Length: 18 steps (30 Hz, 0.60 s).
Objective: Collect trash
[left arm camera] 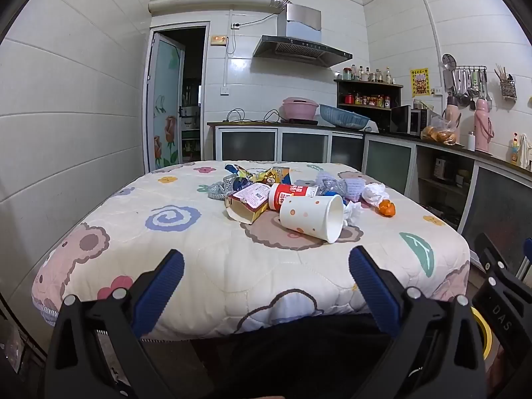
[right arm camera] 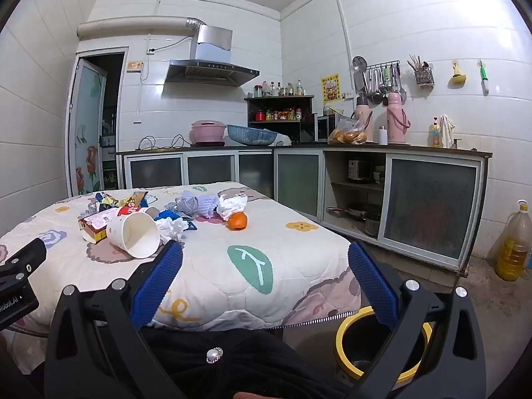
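Left gripper (left arm camera: 266, 276) and right gripper (right arm camera: 265, 274) are both held spread wide w/ nothing between the fingers, short of the quilted floral table cover (left arm camera: 186, 252). Trash pile is seen at approx 12 o'clock of left gripper: red-yellow cardboard carton (left arm camera: 247, 203), white dotted paper cup (left arm camera: 311, 213) on its side, crumpled white tissue (left arm camera: 374, 193), orange peel (left arm camera: 386, 208). Cup is best taken first, probably across its rim, then carried to the yellow-rimmed black bin (right arm camera: 345, 342) at 5 o'clock of right gripper.

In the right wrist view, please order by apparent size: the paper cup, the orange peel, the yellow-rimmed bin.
1. Yellow-rimmed bin, partly hidden and nearest the camera, so unsure
2. Paper cup
3. Orange peel
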Each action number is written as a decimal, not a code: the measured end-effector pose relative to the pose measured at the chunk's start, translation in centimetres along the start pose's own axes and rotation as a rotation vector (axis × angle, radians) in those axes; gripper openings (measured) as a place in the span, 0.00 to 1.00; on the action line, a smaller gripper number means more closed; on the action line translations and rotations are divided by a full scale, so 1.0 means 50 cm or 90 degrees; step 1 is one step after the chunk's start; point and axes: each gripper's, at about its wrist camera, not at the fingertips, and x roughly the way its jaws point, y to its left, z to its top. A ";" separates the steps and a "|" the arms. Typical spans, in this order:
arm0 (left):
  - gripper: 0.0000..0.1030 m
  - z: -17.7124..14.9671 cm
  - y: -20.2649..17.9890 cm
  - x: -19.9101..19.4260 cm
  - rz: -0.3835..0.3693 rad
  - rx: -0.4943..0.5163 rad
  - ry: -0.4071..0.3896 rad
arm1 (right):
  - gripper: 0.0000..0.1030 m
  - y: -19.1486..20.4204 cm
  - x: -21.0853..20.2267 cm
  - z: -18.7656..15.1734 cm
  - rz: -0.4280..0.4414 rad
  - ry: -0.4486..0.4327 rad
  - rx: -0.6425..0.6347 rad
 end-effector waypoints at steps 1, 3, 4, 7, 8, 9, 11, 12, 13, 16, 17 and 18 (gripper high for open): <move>0.93 0.000 0.000 0.000 0.000 -0.001 0.000 | 0.93 0.000 0.000 0.000 -0.001 0.001 -0.002; 0.93 0.000 0.001 0.000 -0.002 -0.004 -0.001 | 0.93 0.001 0.000 0.000 -0.001 0.000 -0.002; 0.93 0.000 0.001 0.000 -0.001 -0.003 -0.001 | 0.93 0.000 0.000 0.000 -0.001 0.001 -0.002; 0.93 0.000 0.000 0.000 -0.001 -0.002 0.000 | 0.93 0.001 0.001 0.001 -0.001 0.003 -0.004; 0.93 0.000 0.001 0.000 -0.001 -0.002 0.000 | 0.93 0.001 0.001 0.001 -0.001 0.003 -0.004; 0.93 0.000 0.000 0.000 -0.001 -0.002 0.000 | 0.93 0.001 0.001 0.001 -0.001 0.003 -0.003; 0.93 0.000 0.000 0.000 -0.001 -0.001 0.000 | 0.93 0.001 0.001 0.001 -0.001 0.003 -0.003; 0.93 0.000 0.000 0.000 -0.001 -0.001 0.001 | 0.93 0.000 0.001 0.001 -0.001 0.003 -0.003; 0.93 0.000 0.001 0.000 0.000 -0.002 0.001 | 0.93 0.001 0.002 0.001 -0.001 0.004 -0.003; 0.93 0.000 0.000 0.000 0.000 -0.001 0.001 | 0.93 0.001 0.002 0.001 -0.001 0.003 -0.003; 0.93 0.000 0.000 0.000 0.000 -0.002 0.000 | 0.93 0.001 0.003 0.001 -0.001 0.004 -0.003; 0.93 0.000 0.000 0.000 0.000 -0.001 0.001 | 0.93 0.001 0.003 0.002 -0.001 0.004 -0.002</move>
